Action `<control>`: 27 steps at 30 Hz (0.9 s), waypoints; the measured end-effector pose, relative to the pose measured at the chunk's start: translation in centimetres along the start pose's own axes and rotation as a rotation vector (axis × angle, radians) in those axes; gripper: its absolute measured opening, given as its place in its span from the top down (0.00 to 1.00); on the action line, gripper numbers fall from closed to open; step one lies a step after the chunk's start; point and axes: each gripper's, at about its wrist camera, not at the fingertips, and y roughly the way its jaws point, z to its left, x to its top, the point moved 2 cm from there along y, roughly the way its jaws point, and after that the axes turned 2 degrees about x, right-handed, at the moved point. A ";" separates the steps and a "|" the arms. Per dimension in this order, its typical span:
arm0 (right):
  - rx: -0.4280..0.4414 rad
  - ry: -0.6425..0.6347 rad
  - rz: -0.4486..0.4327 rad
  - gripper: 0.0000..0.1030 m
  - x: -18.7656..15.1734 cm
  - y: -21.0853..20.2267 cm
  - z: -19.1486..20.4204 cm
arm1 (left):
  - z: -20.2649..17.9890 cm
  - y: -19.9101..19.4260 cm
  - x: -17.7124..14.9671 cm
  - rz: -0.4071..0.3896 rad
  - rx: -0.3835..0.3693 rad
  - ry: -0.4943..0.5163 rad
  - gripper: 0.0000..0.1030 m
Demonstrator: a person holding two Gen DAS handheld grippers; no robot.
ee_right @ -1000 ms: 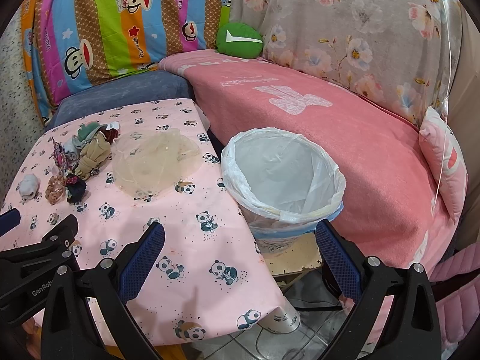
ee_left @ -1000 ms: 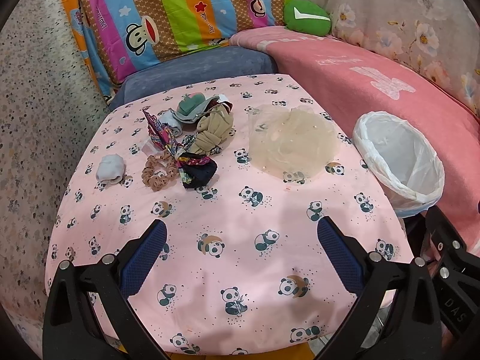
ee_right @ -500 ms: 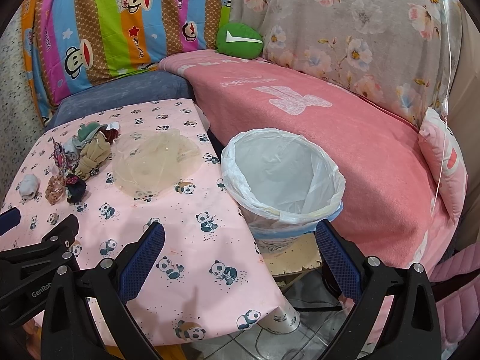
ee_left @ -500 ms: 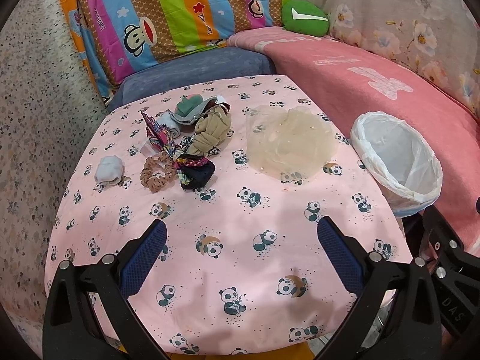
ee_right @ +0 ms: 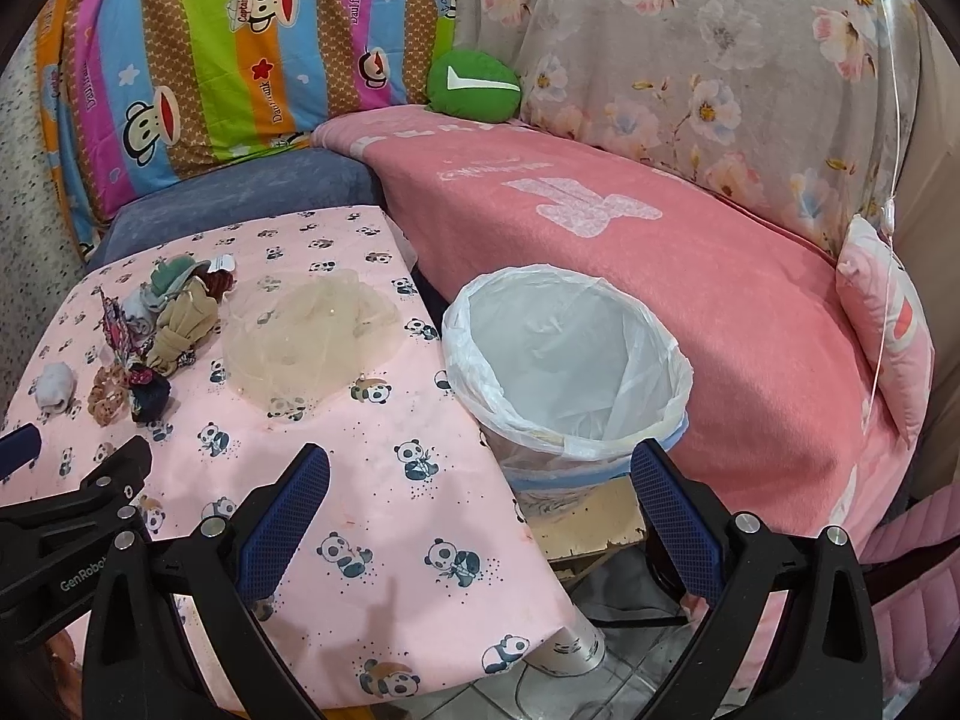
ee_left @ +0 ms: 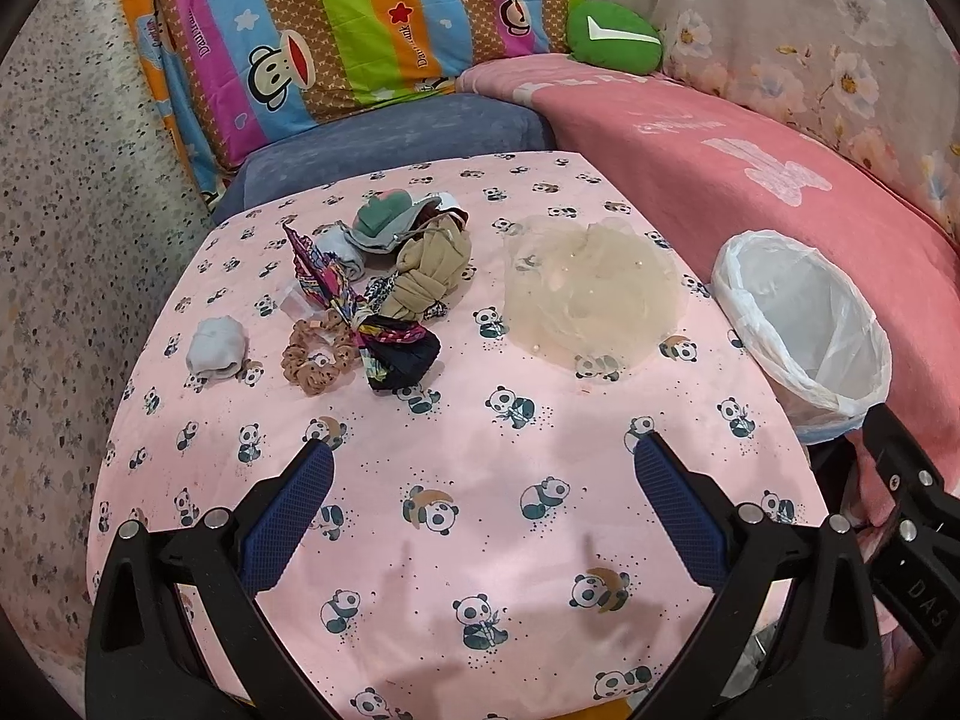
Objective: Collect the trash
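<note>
A pile of fabric scraps and hair ties (ee_left: 384, 294) lies at the far left of the pink panda tablecloth (ee_left: 480, 480), with a grey wad (ee_left: 216, 345) beside it and a beige mesh net (ee_left: 591, 294) to its right. A bin lined with a white bag (ee_left: 804, 336) stands off the table's right edge; it also shows in the right wrist view (ee_right: 567, 372). My left gripper (ee_left: 480, 480) is open and empty above the table's near part. My right gripper (ee_right: 480, 492) is open and empty, near the bin.
A pink-blanketed sofa (ee_right: 660, 252) wraps the back and right. A striped cartoon cushion (ee_left: 336, 30) and a green pillow (ee_left: 615, 36) sit behind. A wooden stool (ee_right: 588, 528) holds the bin. Tiled floor (ee_right: 630, 660) lies below.
The left gripper has drifted slightly, so the table scene sits a little lower and left in its view. The right gripper has not moved. Both stay open.
</note>
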 end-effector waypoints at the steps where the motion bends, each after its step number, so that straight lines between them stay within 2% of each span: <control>1: 0.000 0.002 -0.002 0.06 0.2 0.1 0.2 | 0.4 0.5 0.3 0.005 -0.003 -0.009 0.07; 4: 0.007 0.005 -0.006 0.06 0.8 0.8 1.1 | 2.4 1.7 0.7 0.018 -0.011 -0.034 0.07; 7: 0.021 0.005 0.002 0.07 1.3 2.0 2.3 | 5.3 3.3 1.2 0.021 0.012 -0.070 0.07; 13: 0.051 0.007 0.036 0.07 2.1 5.5 5.3 | 12.6 6.7 2.4 0.027 0.117 -0.170 0.07; 16: 0.071 -0.010 0.064 0.07 2.4 7.5 7.6 | 16.2 8.6 2.8 0.042 0.149 -0.240 0.07; 19: 0.103 -0.034 0.084 0.07 2.6 9.1 10.2 | 19.1 10.3 3.1 0.048 0.177 -0.267 0.07; 27: 0.141 -0.106 0.103 0.07 3.4 12.2 15.8 | 24.8 15.0 3.2 0.117 0.185 -0.336 0.07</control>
